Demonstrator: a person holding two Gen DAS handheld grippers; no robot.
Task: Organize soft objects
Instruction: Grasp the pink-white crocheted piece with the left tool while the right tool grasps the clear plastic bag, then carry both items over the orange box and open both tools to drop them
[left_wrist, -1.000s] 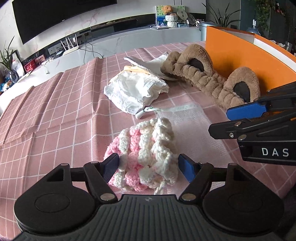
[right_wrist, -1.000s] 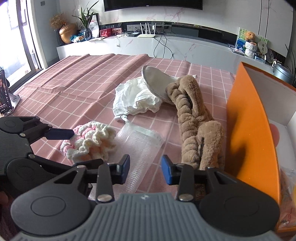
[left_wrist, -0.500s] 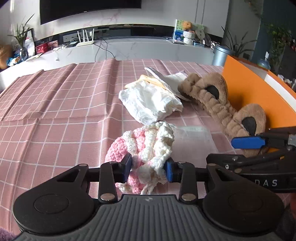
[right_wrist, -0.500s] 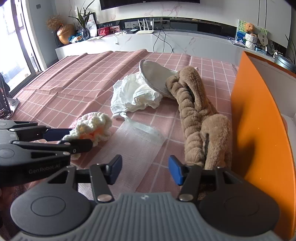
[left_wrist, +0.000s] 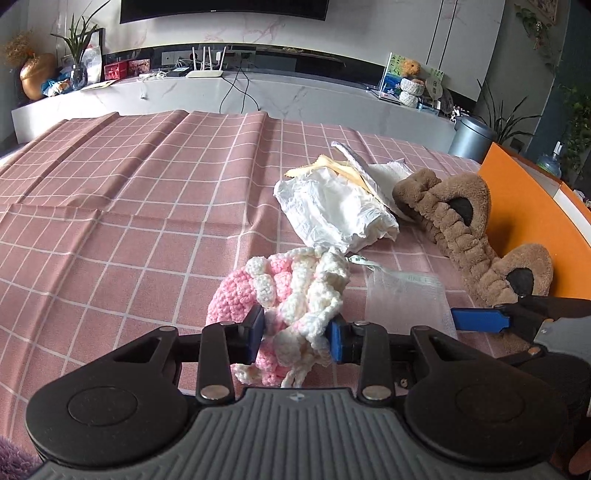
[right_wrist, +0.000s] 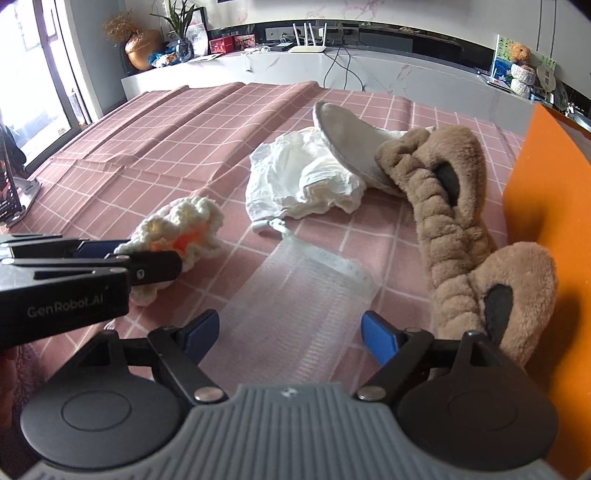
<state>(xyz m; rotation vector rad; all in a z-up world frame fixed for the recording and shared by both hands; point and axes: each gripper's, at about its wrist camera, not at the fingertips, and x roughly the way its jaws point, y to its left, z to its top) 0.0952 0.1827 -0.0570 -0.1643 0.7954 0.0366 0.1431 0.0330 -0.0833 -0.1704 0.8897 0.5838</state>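
My left gripper (left_wrist: 295, 338) is shut on a pink and white crocheted piece (left_wrist: 291, 295), its blue pads pressed into the yarn and the piece lifted slightly off the cloth. The right wrist view shows that crocheted piece (right_wrist: 184, 225) at the left, held by the left gripper (right_wrist: 147, 258). My right gripper (right_wrist: 290, 332) stands over a clear mesh bag (right_wrist: 306, 295) lying flat on the cloth; its jaws are opening and its pads do not touch the bag. The mesh bag (left_wrist: 406, 299) lies just right of the yarn. One blue right fingertip (left_wrist: 480, 319) shows at the right edge.
A crumpled white cloth (left_wrist: 332, 210), a grey-white pad (right_wrist: 347, 136) and a brown plush headband with ears (right_wrist: 450, 206) lie further back on the pink checked tablecloth (left_wrist: 129, 221). An orange box wall (right_wrist: 546, 206) rises at the right.
The left gripper closed on the crocheted piece, rolled level and lifted it slightly. The right gripper's jaws spread wider and it moved forward and down over the mesh bag.
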